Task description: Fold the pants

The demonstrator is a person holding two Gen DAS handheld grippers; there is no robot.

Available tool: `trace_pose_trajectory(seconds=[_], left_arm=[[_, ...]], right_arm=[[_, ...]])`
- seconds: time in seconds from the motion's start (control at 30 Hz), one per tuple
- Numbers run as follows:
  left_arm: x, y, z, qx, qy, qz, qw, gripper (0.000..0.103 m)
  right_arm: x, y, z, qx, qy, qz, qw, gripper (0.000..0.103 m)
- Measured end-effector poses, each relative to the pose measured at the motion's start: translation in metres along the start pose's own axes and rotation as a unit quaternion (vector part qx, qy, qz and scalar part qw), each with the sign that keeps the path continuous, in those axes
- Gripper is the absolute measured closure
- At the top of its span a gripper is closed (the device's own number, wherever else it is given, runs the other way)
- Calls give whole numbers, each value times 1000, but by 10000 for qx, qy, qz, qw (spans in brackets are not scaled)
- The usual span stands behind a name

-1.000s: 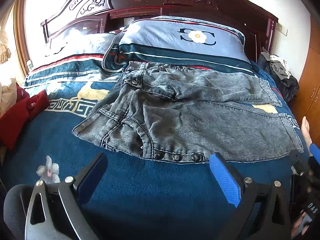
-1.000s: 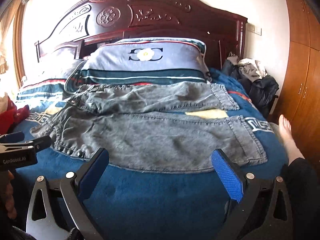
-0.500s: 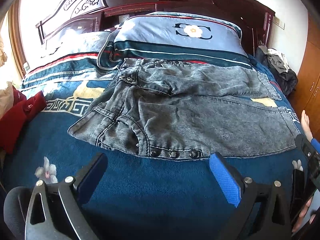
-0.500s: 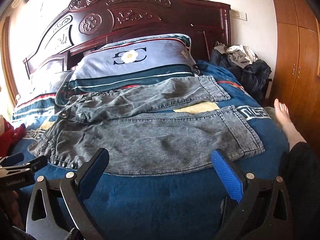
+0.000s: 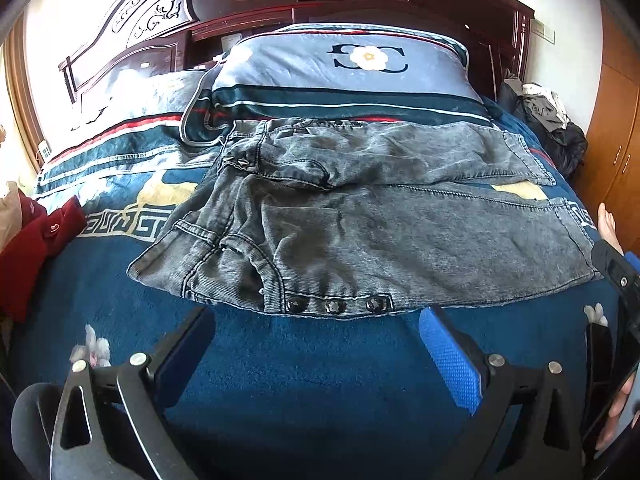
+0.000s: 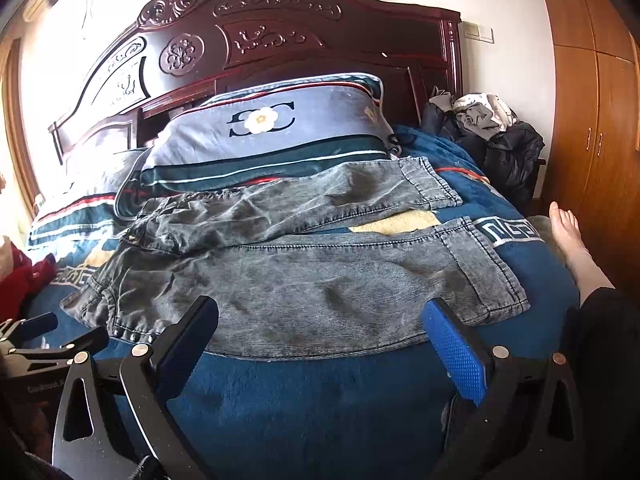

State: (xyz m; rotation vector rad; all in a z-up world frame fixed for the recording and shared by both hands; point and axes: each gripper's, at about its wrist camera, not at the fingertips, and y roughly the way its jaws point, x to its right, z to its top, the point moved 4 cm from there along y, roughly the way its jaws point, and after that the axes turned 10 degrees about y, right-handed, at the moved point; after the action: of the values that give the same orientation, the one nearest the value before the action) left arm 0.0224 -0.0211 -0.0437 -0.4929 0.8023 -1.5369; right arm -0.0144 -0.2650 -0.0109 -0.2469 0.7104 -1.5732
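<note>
Grey washed denim pants lie spread across the blue bed, waistband to the left, both legs running right, far leg slightly apart from the near one. They also show in the right wrist view. My left gripper is open and empty, just in front of the row of dark waist buttons. My right gripper is open and empty, at the near leg's front edge, left of the hem.
Blue patterned bedspread covers the bed. Pillows lean on the carved wooden headboard. Red cloth lies at left. Dark clothes pile, wooden wardrobe and a bare foot are at right.
Both grippers have moved forward toward the pants. The right view has swung left so the leg hem now lies further right. Both stay open.
</note>
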Motion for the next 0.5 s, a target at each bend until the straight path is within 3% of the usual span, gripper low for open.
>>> trace_pose_trajectory(seconds=[0.3, 0.5], left_arm=[[2, 1, -1, -11, -30, -73, 10000, 0], [3, 3, -1, -40, -59, -135, 9999, 0]], right_arm=[[-2, 11, -4, -382, -82, 25, 9992, 0], [-6, 11, -5, -341, -142, 61, 9993, 0]])
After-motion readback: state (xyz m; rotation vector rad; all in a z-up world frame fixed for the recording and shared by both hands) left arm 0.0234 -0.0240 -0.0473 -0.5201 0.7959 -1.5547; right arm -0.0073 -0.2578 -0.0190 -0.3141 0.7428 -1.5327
